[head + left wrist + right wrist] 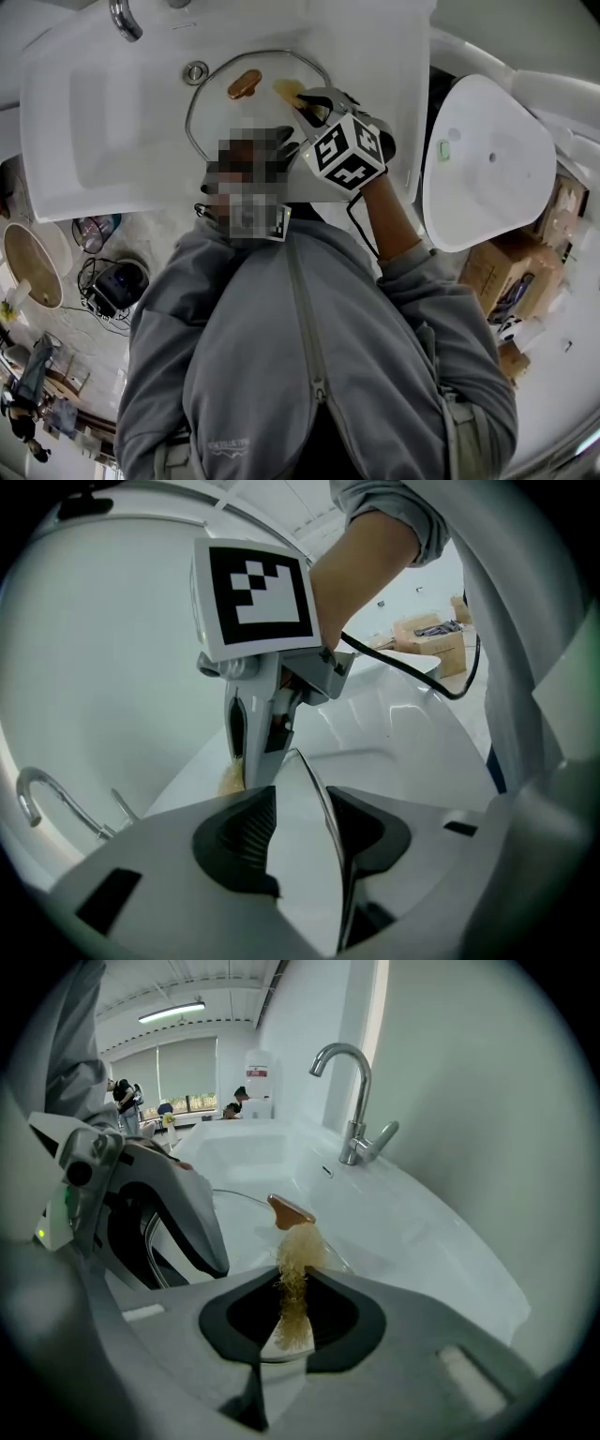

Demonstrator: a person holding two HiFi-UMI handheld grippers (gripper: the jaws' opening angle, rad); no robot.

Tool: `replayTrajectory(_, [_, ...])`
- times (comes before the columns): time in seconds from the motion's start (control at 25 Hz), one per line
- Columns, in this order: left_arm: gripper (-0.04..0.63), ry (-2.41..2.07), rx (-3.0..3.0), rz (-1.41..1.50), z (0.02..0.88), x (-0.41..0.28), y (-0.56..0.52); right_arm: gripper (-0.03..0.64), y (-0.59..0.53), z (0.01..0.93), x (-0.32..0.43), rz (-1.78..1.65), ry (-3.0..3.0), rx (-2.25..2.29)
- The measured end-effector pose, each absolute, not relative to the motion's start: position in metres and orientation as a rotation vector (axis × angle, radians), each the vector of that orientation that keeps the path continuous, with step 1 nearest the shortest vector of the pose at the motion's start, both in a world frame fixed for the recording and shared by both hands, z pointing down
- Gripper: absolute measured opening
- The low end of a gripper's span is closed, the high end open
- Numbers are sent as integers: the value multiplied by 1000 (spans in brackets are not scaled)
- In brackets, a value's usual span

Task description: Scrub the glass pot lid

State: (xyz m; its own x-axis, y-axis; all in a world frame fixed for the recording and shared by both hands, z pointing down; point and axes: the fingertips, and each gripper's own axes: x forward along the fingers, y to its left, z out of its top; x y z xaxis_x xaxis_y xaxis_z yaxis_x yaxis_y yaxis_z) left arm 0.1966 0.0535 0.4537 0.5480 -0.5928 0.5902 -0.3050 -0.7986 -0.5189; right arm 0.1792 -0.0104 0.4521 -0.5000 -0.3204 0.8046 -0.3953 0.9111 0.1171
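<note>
The left gripper (pixel 300 829) has its jaws open; the thin rim of the glass lid (pixel 311 778) stands in the gap between them. The rim runs close along the right pad and the left pad is clear of it, so nothing is pinched. The lid lies in the white sink (pixel 84 122), in its right half, near the drain hole (pixel 195 72); its brown knob (pixel 244 84) faces up. The right gripper (pixel 295 1305) has its jaws closed on a yellow scrubber (pixel 298 1265); the fluffy end sticks out past the tips and sits just by the knob, over the glass. Whether it touches the glass cannot be told.

The step in hand looks like the rubbing itself. To do it well, the left jaws should likely close on the rim, so the lid cannot slide; the right jaws should squeeze the scrubber firmly, press its fluffy end onto the glass, and rub in small rounds from the knob out to the rim. The push should be soft, since glass may slip on a smooth sink.
</note>
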Motion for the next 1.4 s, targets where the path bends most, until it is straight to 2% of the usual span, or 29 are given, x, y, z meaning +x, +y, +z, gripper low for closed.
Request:
replayTrajectory(0.2, [189, 641, -2480, -1233, 472, 198, 58, 55, -4, 465, 177, 143, -2125, 480])
replayTrajectory(0.52, [198, 500, -2498, -1387, 500, 202, 63, 55, -1, 480, 177, 227, -2128, 506])
replayTrajectory(1.0, [221, 304, -2535, -1447, 521, 217, 66, 55, -2, 482, 187, 266, -2123, 555])
replayTrajectory(1.04, [201, 286, -2564, -1440, 522, 219, 66, 55, -2, 483, 187, 269, -2122, 559])
replayTrajectory(1.12, [118, 266, -2612, -1428, 522, 222, 66, 55, -2, 484, 189, 275, -2120, 570])
replayTrajectory(1.4, [121, 433, -2787, -1347, 507, 215, 48, 55, -7, 478, 192, 297, -2124, 606])
